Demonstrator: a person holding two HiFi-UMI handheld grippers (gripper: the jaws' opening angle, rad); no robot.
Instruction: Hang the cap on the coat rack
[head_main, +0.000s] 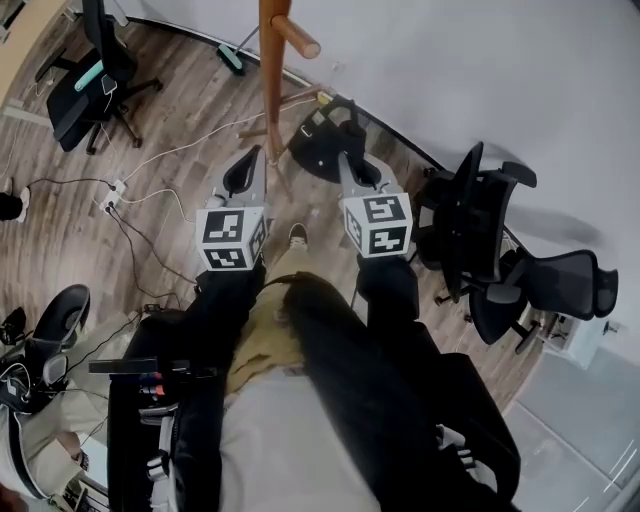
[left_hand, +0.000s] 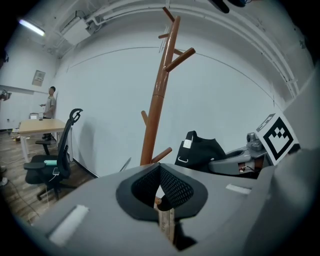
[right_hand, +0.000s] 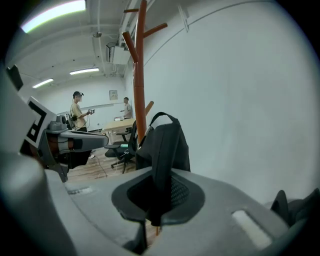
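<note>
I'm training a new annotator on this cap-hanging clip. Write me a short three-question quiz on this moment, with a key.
1. Fill in: the left claw has its jaws ____ (open/shut).
2. Which one holds the cap? A left claw; B right claw; C neither.
3. True or false: the cap already hangs on the coat rack.
Key: 1 shut; 2 B; 3 false.
</note>
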